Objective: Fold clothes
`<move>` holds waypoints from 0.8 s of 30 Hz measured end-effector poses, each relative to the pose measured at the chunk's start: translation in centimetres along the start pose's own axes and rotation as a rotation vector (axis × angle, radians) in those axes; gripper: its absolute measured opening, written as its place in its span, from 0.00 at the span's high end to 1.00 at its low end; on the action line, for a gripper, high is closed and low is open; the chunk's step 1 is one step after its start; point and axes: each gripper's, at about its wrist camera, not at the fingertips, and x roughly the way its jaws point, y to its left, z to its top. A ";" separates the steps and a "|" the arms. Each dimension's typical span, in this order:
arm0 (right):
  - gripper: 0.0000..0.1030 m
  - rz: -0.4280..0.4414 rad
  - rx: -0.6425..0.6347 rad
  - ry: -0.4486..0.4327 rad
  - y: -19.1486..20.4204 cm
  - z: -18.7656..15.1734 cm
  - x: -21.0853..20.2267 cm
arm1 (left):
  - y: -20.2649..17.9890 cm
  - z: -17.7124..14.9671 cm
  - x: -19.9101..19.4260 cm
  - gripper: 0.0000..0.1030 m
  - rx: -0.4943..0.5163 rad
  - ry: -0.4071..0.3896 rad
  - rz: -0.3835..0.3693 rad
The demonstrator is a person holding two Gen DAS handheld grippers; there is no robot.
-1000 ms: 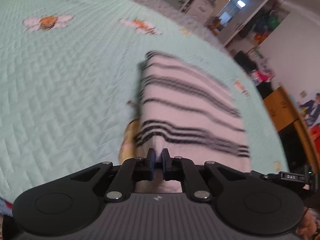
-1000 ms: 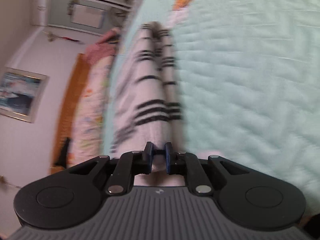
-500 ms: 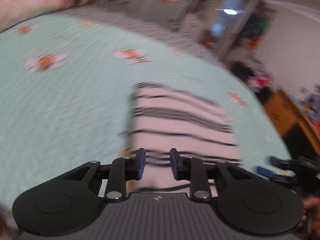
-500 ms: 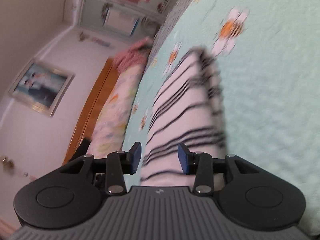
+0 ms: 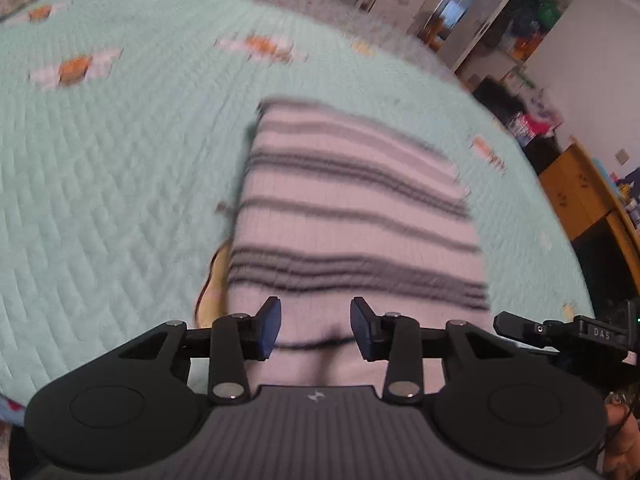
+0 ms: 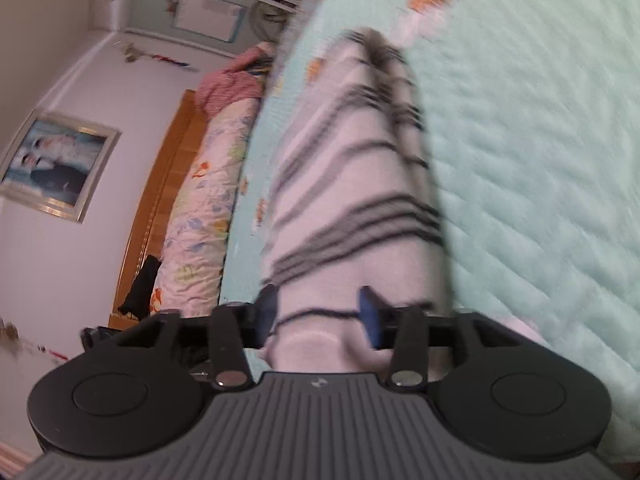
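A pale pink garment with dark stripes (image 5: 352,216) lies folded into a rectangle on the mint quilted bedspread (image 5: 112,184). It also shows in the right wrist view (image 6: 352,184), running away from me. My left gripper (image 5: 316,328) is open and empty, just above the garment's near edge. My right gripper (image 6: 320,312) is open and empty over the same near edge. The right gripper's tip (image 5: 520,326) shows at the right in the left wrist view.
A floral pillow (image 6: 200,216) and a wooden headboard (image 6: 156,208) lie left of the garment in the right wrist view. A wooden cabinet (image 5: 580,196) and cluttered shelves (image 5: 532,12) stand beyond the bed's right edge. A framed picture (image 6: 56,168) hangs on the wall.
Both grippers were shut on the garment's near edge; they have opened and let it go. The garment now lies flat on the bed. Both grippers have drawn back slightly.
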 end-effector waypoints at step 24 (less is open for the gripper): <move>0.23 -0.566 -0.559 0.026 18.4 2.9 3.3 | -7.1 5.1 -2.7 0.32 0.070 0.027 0.242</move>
